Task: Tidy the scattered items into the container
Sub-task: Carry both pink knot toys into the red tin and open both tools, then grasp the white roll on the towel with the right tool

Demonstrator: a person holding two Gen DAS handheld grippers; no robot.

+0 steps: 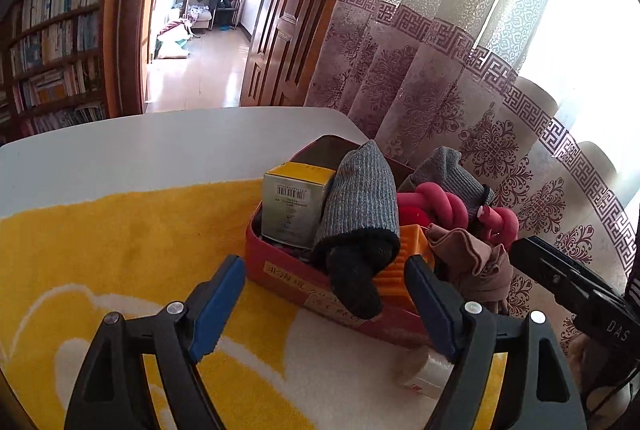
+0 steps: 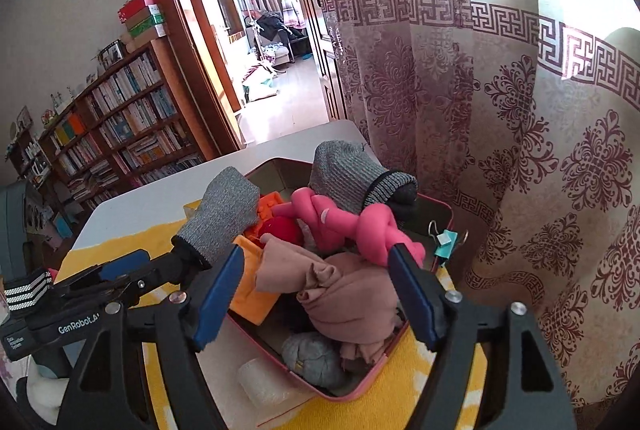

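Observation:
A red tin box (image 1: 280,272) sits on a yellow and white towel (image 1: 100,250), piled full. In it are a yellow-topped carton (image 1: 292,208), two grey knit gloves (image 1: 360,202), a pink knotted toy (image 1: 448,208), an orange block (image 1: 404,266) and a tan cloth (image 1: 476,262). My left gripper (image 1: 324,302) is open and empty just in front of the box. My right gripper (image 2: 312,290) is open and empty above the tan cloth (image 2: 352,290), with the pink toy (image 2: 348,222) beyond. A clear roll of tape (image 2: 260,378) lies beside the box (image 2: 372,378).
The white table (image 1: 160,146) extends left and back. A patterned curtain (image 1: 460,78) hangs close behind and right of the box. A teal binder clip (image 2: 446,242) sits on the box's right rim. A bookshelf (image 2: 120,134) and an open doorway stand behind.

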